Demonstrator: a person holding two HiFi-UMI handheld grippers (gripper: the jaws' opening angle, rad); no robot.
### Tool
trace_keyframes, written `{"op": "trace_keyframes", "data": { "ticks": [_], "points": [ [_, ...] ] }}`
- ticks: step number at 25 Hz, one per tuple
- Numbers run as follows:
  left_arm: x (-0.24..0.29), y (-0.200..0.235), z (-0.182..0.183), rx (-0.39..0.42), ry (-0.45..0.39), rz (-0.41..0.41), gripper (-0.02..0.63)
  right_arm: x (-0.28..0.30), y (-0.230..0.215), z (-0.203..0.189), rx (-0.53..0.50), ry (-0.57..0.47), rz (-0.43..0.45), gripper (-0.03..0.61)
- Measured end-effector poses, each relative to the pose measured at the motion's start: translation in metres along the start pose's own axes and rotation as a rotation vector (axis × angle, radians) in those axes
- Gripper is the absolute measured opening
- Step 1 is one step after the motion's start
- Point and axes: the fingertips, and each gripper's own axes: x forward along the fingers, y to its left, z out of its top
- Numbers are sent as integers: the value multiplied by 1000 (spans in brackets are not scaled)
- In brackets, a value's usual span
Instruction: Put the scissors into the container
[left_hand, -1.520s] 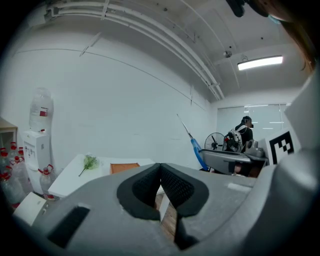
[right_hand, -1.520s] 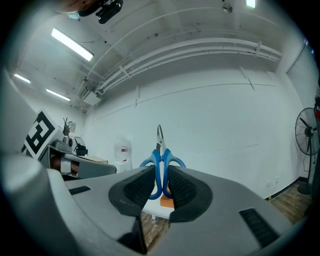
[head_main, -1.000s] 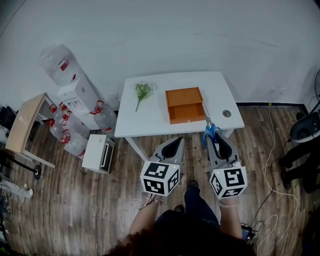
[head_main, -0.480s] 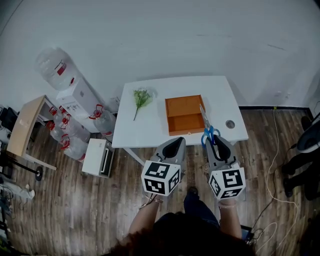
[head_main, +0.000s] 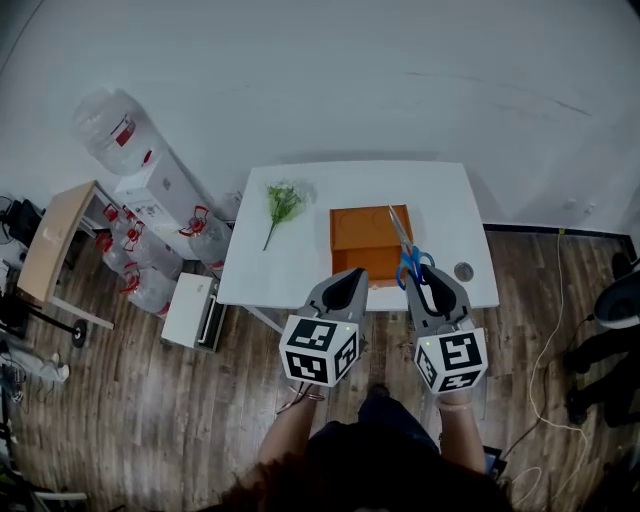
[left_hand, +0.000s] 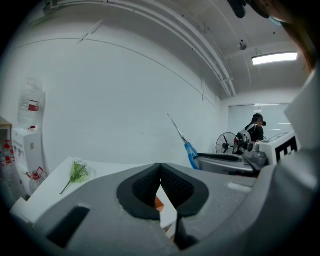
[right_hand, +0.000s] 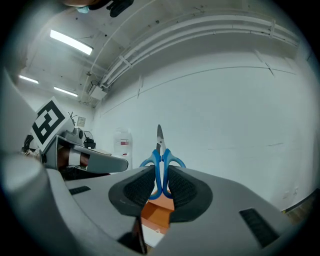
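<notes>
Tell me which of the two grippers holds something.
The right gripper, clamped on the blue-handled scissors; the left gripper is closed on nothing.

White table (head_main: 290, 270), green sprig (head_main: 283, 203) lying on it, water dispenser (head_main: 152, 192) near its left, wood floor (head_main: 150, 420)

Blue-handled scissors (head_main: 404, 250), orange container (head_main: 358, 230), white table (head_main: 290, 272)

The container (head_main: 365, 228) sat in the middle of the table (head_main: 290, 275), the plant sprig (head_main: 283, 203) to its left and a round grommet (head_main: 463, 271) to its right near the front edge. The scissors (head_main: 408, 262) hung over the container's right side, clamped in the right gripper (head_main: 426, 286). The left gripper (head_main: 352, 281) hovered beside it at the container's front rim. The water dispenser (head_main: 150, 190) stood left of the table.
</notes>
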Motion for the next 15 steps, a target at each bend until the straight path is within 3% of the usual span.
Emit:
{"op": "trace_keyframes", "data": {
  "ticks": [15],
  "points": [
    [45,40,2,-24,26,78,14,70,-30,-30,-97,94,107,77]
  ]
}}
